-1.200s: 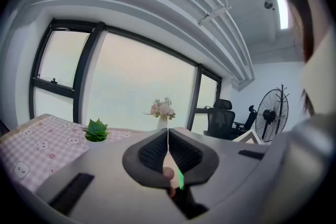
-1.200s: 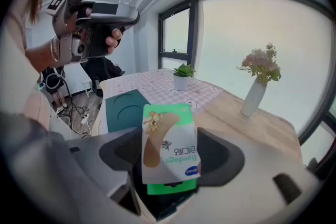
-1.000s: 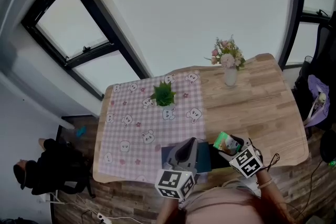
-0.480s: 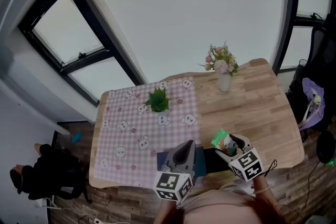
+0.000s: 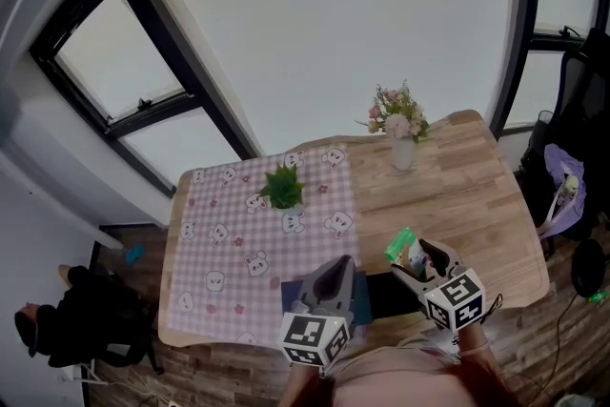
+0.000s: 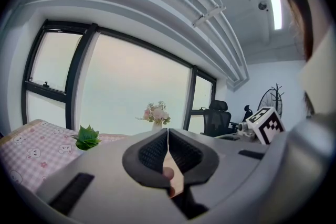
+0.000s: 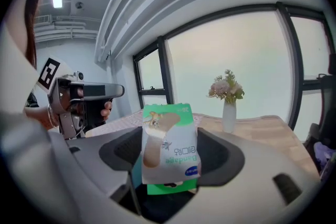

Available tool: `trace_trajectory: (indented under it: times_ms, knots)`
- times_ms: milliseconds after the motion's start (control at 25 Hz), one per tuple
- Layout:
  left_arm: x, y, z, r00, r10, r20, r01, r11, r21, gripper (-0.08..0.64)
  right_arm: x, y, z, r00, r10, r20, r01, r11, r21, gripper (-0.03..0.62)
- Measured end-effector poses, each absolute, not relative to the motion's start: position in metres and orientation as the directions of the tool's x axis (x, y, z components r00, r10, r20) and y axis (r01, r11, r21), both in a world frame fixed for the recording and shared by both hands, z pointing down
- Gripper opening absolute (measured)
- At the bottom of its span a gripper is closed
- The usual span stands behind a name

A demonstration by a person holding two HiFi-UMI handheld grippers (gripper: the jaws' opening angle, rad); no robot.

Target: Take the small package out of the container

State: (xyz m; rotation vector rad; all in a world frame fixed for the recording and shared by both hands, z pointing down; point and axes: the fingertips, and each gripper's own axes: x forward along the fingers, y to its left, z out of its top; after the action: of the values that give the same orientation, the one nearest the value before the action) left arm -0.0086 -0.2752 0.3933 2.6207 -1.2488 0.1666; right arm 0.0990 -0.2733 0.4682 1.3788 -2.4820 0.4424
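Head view: the left hand-held gripper [image 5: 340,264] is resting over the dark container [image 5: 368,300] at the near edge of the tabletop [image 5: 457,195]. The right hand-held gripper [image 5: 416,263] is holding the small package [image 5: 402,246] up, just right of the container and outside it. A checked cloth [image 5: 238,234] is covering the left part of the tabletop, carrying a small green plant [image 5: 284,188]. A vase of flowers [image 5: 400,131] is standing at the far edge. Left gripper view: the jaws are lying closed, pad against pad; whether anything thin is sitting between them cannot be told. Right gripper view: the jaws are clamping the green-and-white package by its sides, upright, clear of the tabletop.
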Motion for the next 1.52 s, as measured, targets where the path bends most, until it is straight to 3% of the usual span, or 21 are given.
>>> trace_trajectory:
  times_ms: [880,1520]
  knots:
    - [0.0,-0.28,0.389,0.656,-0.733,0.18,-0.755,-0.638,0.152,0.011,0.11,-0.276,0.417,-0.513,-0.828,0.226,-0.855,0.468,-0.224,0.322]
    - [0.015,-0.281,0.367,0.692,-0.711,0.126,-0.722,-0.683,0.112,0.011,0.124,-0.269,0.392,-0.453,-0.884,0.114,-0.885,0.43,-0.18,0.321]
